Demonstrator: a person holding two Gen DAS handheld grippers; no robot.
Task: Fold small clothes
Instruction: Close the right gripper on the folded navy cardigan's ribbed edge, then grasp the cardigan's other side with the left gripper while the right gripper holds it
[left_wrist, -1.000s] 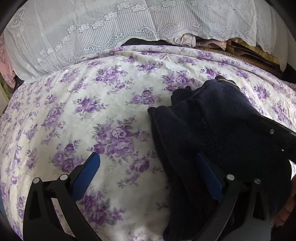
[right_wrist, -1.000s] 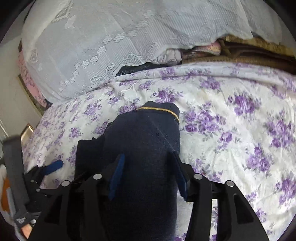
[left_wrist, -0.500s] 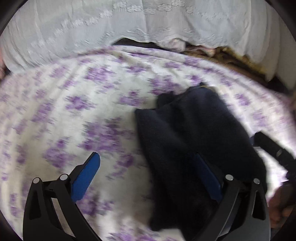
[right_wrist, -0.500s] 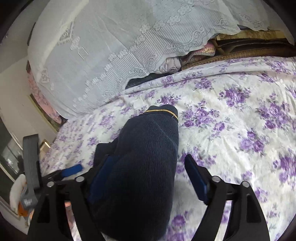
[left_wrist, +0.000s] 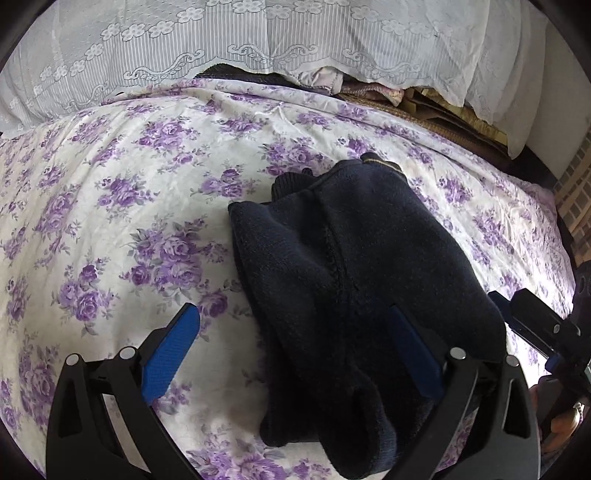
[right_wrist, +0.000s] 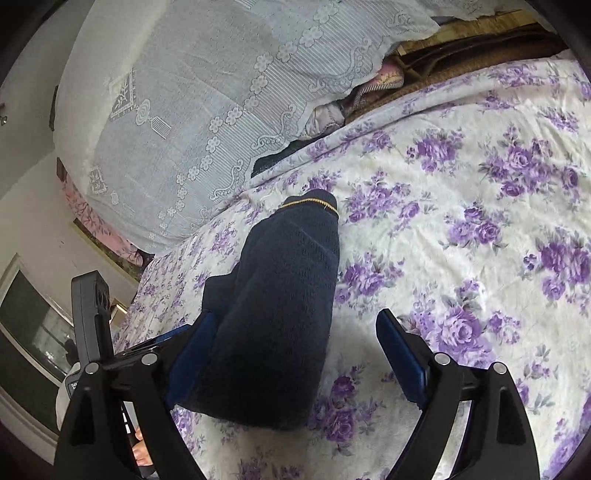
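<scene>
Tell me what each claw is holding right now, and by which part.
Nothing is held. The right claw has just been opening around the dark sock; the left claw is open too.

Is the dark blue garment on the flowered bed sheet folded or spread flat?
Folded. The dark blue garment lies as a narrow bundle with layers overlapping along a middle ridge.

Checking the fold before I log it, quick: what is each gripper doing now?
Left gripper: open, holding nothing; dark blue garment lies over its right finger.
Right gripper: open, jaws just widened, garment released.
</scene>
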